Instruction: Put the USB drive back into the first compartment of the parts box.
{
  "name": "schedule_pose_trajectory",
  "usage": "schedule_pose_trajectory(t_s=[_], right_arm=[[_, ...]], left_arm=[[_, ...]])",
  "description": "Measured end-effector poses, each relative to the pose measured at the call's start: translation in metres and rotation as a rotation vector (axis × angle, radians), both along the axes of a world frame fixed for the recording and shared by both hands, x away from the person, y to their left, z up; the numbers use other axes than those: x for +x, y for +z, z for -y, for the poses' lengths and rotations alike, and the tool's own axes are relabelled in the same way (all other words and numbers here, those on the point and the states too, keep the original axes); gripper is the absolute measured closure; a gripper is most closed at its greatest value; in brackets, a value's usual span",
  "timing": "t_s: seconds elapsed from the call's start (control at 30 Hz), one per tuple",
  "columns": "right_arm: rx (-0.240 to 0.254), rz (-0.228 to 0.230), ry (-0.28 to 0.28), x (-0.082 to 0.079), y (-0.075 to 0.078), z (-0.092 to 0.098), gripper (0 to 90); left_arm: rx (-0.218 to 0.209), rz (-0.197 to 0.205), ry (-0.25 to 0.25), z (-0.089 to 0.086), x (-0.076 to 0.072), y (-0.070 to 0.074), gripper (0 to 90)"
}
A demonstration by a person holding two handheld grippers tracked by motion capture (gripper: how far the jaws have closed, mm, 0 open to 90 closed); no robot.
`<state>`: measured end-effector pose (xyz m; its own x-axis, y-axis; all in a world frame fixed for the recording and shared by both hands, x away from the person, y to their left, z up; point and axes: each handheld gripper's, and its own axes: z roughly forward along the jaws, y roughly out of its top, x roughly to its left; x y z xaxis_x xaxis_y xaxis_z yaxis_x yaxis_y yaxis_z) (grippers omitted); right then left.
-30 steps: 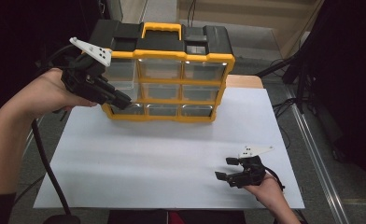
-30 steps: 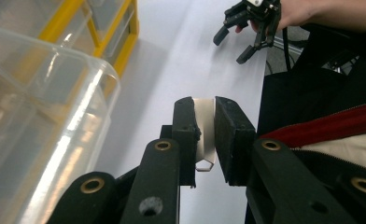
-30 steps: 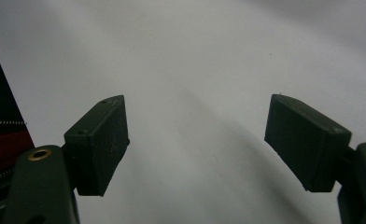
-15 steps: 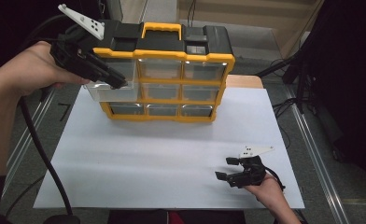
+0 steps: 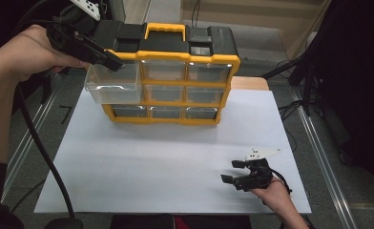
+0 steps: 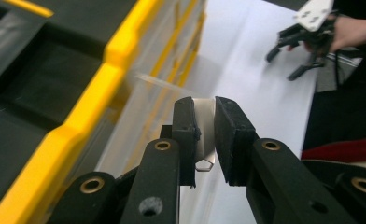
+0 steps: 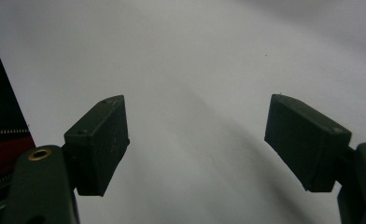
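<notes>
The front lip of a clear plastic drawer (image 5: 112,81), drawn out from the top-left slot of the yellow-and-black organiser cabinet (image 5: 175,71), is pinched by the left tongs (image 6: 204,135) (right tongs (image 5: 236,171) spread idle above the white table (image 5: 151,162)), and the drawer could be dropped if pulled clear unsupported.

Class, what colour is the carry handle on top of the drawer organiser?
Yellow handle, clearest in the high view.
</notes>
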<state>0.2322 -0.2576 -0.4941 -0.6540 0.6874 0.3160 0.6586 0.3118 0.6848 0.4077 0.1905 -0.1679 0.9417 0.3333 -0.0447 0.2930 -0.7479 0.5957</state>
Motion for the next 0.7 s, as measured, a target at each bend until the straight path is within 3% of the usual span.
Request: schedule_pose_trajectory(t_s=[0.13,0.4,0.6,0.67,0.7], right_arm=[[0.001,0.001,0.005,0.002,0.001,0.000,19.6],[-0.010,0.008,0.027,0.002,0.002,-0.005,19.7],[-0.011,0.019,0.032,-0.002,0.006,-0.008,19.7],[-0.009,0.018,0.034,-0.001,0.005,-0.010,19.6],[-0.011,0.014,0.031,0.001,0.005,-0.010,19.6]], left_arm=[[0.021,0.010,0.023,0.000,0.004,-0.007,79.7],[0.031,-0.007,0.081,0.002,0.012,-0.020,79.7],[0.023,0.008,0.126,0.003,0.012,-0.025,78.5],[0.008,-0.009,0.120,0.002,0.011,-0.026,78.4],[0.014,-0.020,0.125,0.002,0.011,-0.026,74.2]])
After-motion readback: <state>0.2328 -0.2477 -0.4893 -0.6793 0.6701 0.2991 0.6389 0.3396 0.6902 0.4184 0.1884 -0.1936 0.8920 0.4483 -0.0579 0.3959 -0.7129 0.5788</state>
